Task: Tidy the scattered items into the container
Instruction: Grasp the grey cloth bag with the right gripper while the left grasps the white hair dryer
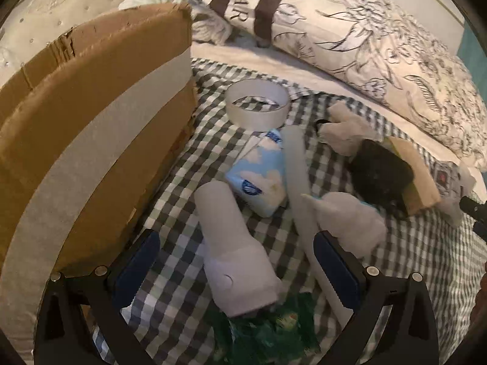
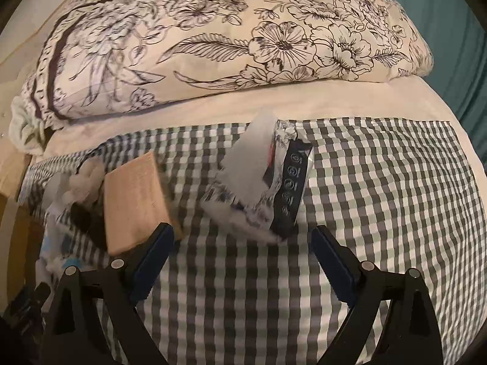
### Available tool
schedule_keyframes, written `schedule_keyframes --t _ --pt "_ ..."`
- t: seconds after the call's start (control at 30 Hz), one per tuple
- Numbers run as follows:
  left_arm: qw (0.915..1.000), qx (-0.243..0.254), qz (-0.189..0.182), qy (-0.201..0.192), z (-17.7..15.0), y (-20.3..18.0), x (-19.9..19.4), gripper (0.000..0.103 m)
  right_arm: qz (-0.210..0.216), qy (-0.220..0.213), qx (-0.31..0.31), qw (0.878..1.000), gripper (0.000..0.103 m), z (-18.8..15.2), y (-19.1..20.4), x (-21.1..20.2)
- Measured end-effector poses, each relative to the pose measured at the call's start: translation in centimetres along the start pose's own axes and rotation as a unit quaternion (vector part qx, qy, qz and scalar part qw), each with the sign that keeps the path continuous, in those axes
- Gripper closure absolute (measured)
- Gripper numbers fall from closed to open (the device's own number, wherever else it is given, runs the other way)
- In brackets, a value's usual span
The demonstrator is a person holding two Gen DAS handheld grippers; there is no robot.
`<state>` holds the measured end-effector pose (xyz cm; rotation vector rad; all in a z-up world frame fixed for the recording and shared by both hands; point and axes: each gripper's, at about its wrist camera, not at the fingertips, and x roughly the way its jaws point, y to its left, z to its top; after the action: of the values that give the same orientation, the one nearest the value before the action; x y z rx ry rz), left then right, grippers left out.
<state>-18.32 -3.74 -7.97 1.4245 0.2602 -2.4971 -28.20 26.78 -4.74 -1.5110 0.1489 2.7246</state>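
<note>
The left gripper (image 1: 236, 261) hangs low over a bed with a checked cloth (image 1: 395, 258), and its jaws are spread wide with nothing held. Between its blue pads lies a white tube-shaped thing (image 1: 234, 249), but the pads do not touch it. A green shiny packet (image 1: 274, 331) lies under the near end of that thing. A brown cardboard box (image 1: 91, 140) stands just to the left, with a grey tape stripe across its side. Past the white thing lie a blue and white tissue pack (image 1: 261, 179), a ring of white tape (image 1: 257, 103), a long white stick (image 1: 299, 182), and a dark and white soft toy (image 1: 371, 164). The right gripper (image 2: 243, 261) also has its jaws wide apart and holds nothing. Just ahead of it on the checked cloth lies a crinkled white and dark packet (image 2: 268, 182). A tan block (image 2: 134, 200) lies beside its left finger. A flowered pillow (image 2: 231, 39) lies at the back
</note>
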Motion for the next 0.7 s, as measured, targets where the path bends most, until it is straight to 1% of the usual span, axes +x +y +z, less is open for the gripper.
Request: schedule_keyframes --t 0.27,0.4,0.5,0.6,0.7 --pt "0.9999 0.003 0.011 0.004 0.2 -0.2 1.8 0.000 -0.034 -0.002 0.015 0.999 0.011 1.4 -0.5 3.3" --pt "0.9998 0.002 0.009 0.016 0.2 -0.4 3.3 0.000 -0.032 0.008 0.028 0.999 0.011 2.1 -0.5 5.3" --pt "0.9998 -0.005 -0.002 0.019 0.0 -0.1 3.8 0.000 -0.037 0.016 0.038 0.998 0.011 2.6 -0.4 6.7" --pt "0.9997 -0.008 -0.011 0.020 -0.2 0.1 3.8 0.007 -0.037 0.013 0.049 0.998 0.011 2.9 -0.5 8.0" --pt "0.9997 -0.003 -0.015 0.019 -0.2 0.2 3.4 0.022 -0.052 0.009 0.042 0.998 0.010 2.9 -0.2 8.8"
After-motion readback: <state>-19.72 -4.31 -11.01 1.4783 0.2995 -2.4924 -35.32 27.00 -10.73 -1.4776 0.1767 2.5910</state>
